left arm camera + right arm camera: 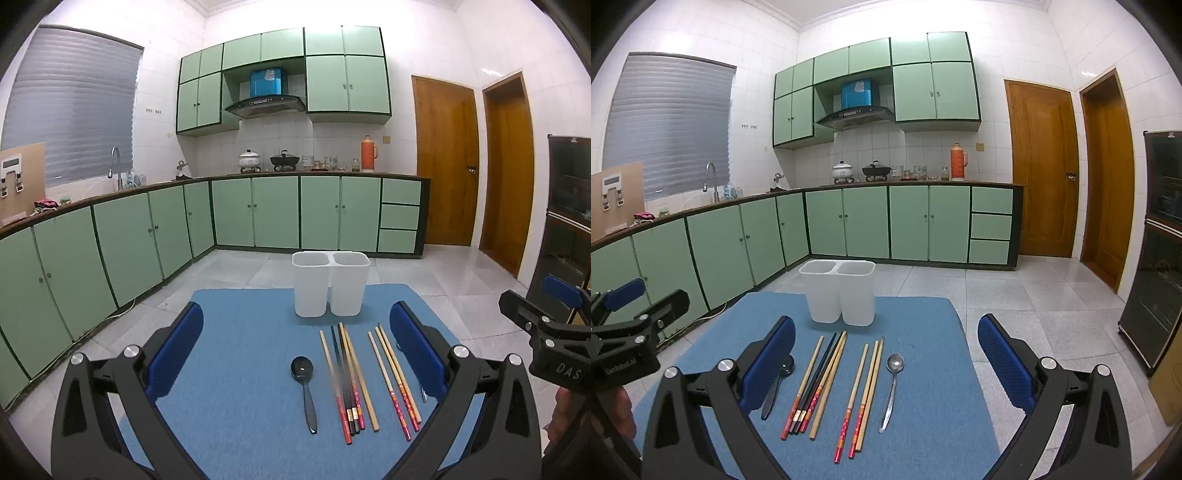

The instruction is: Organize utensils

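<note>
While nothing is yet held, left wrist view lists: left gripper point(295, 341), fingers spread, over blue-covered bench point(240, 314); black plastic spoon point(304, 384) mid-bench; white twin-compartment plastic holder point(330, 282) at far edge.

Right wrist view: right gripper point(886, 347), fingers spread; steel spoon point(892, 387) beside wooden chopsticks point(827, 384). Advice: pinch one handle, lift cleanly.

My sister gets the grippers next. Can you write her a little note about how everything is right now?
Left gripper: open, holding nothing, above the mat.
Right gripper: open, holding nothing.
White holder: two compartments, at the mat's far end; nothing shows above its rims.
On the mat: black spoon, two chopstick bunches, metal spoon.
Done: nothing.
Left: all utensils into the holder.
</note>
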